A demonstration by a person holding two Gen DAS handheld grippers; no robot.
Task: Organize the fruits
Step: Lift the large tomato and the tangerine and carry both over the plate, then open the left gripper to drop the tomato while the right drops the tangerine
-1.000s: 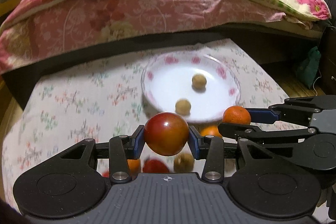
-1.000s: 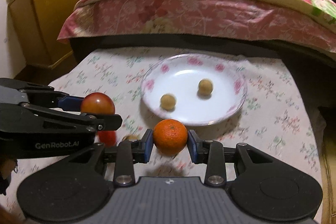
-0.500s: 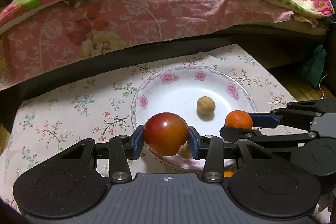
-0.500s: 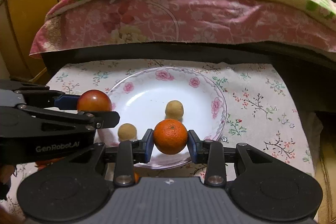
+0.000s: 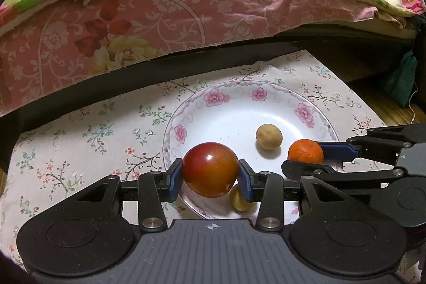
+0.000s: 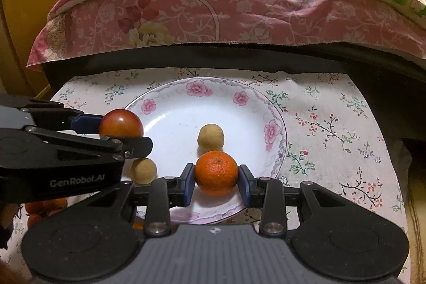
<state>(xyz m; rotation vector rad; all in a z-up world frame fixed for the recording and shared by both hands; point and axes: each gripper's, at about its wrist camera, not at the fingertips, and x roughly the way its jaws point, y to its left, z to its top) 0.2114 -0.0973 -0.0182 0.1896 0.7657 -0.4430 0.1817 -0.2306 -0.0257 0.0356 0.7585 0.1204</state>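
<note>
both grippers have carried their fruit in from the near side and now hang over the flowered plate (image 5: 183, 111), which a second ago lay well ahead of them. the left gripper (image 5: 210, 178) has its jaws clenched on the red apple (image 5: 210, 169), above the plate's near left rim. the right gripper (image 6: 216, 181) has its jaws grasping the orange (image 6: 216, 172), above the plate's near right part. two small tan fruits (image 6: 211, 137) already sit on the plate, one near the middle and one (image 6: 143, 171) close under the apple. more orange fruit (image 6: 44, 205) waits on the surface at near left. judging by this, both loads look ready to set down, with care for the tan fruit underneath.
</note>
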